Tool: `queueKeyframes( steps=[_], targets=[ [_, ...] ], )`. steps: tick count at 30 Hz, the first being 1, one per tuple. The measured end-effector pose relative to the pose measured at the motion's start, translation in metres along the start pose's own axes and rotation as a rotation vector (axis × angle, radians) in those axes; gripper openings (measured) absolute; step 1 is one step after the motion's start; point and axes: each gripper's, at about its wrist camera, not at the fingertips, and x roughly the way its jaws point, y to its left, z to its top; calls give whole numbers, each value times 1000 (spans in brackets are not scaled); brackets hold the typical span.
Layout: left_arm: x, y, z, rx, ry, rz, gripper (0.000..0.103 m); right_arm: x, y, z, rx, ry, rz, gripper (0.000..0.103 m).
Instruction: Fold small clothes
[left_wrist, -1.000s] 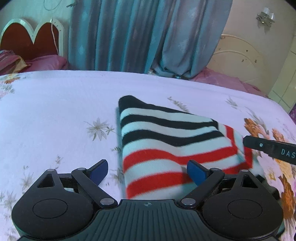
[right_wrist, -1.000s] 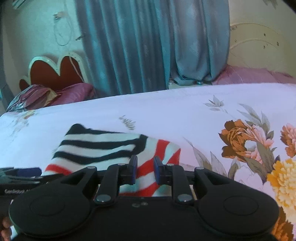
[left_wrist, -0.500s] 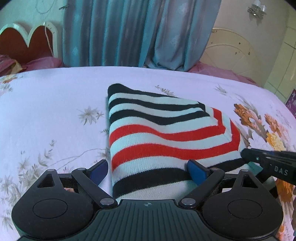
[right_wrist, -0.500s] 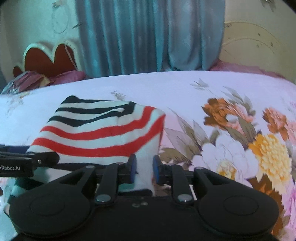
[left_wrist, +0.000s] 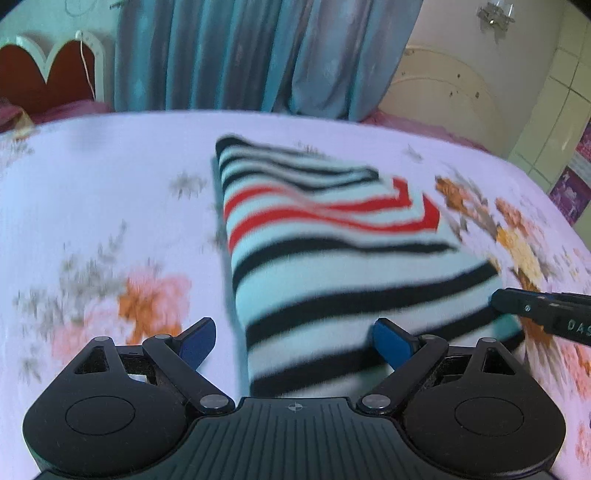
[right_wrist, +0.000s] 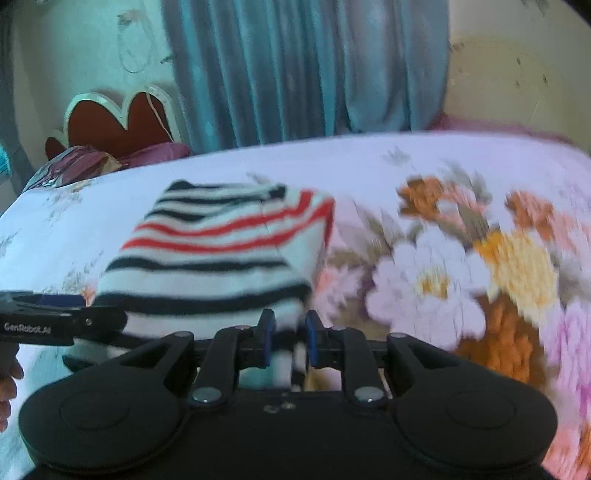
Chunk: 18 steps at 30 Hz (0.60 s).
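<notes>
Now the right claw (right_wrist: 290, 334) pinches the striped sweater's (left_wrist: 332, 251) near corner on the floral bed (left_wrist: 92, 192); the left claw (left_wrist: 295, 341) gapes wide astride its near edge.

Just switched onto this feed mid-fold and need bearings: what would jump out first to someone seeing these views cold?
The folded knit garment with black, red and white stripes stands out, lying mid-bed on the pale floral bedsheet. The right gripper is shut on its near right corner, while the left gripper sits open around its near edge. Beyond the bed hang teal curtains, and big orange and pink printed flowers fill the sheet to the right.
</notes>
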Motion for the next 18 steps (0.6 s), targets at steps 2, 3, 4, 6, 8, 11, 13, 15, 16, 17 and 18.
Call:
queueKeyframes(
  steps=[2, 3, 4, 6, 8, 11, 13, 15, 16, 17, 18],
  targets=[
    [3, 4, -9, -14, 27, -9, 91, -2, -5, -8, 58, 22, 21, 18],
    [5, 7, -12, -29, 37, -18, 91, -2, -7, -12, 88, 43, 44, 16],
    [5, 9, -16, -41, 39, -24, 85, -1, -6, -16, 113, 67, 74, 13],
    [6, 11, -19, -41, 43, -45, 74, -1, -2, -21, 123, 87, 101, 8],
    [5, 10, -20, -25, 40, -68, 58, -4, 1, -23, 149, 84, 133, 7],
    [6, 9, -21, -1, 38, -78, 58, -4, -1, -26, 149, 82, 109, 6],
    [8, 11, -22, 1, 40, -86, 58, 6, -14, -31, 171, 111, 97, 4],
    [8, 10, -23, 10, 35, -80, 58, 9, -16, -31, 171, 111, 94, 4],
    [7, 10, -23, 7, 39, -80, 58, 8, -12, -31, 147, 111, 88, 4],
    [7, 10, -21, 2, 45, -81, 58, 7, -10, -32, 128, 112, 84, 5],
    [5, 11, -20, -3, 50, -81, 58, 6, -10, -32, 123, 115, 82, 6]
  ],
)
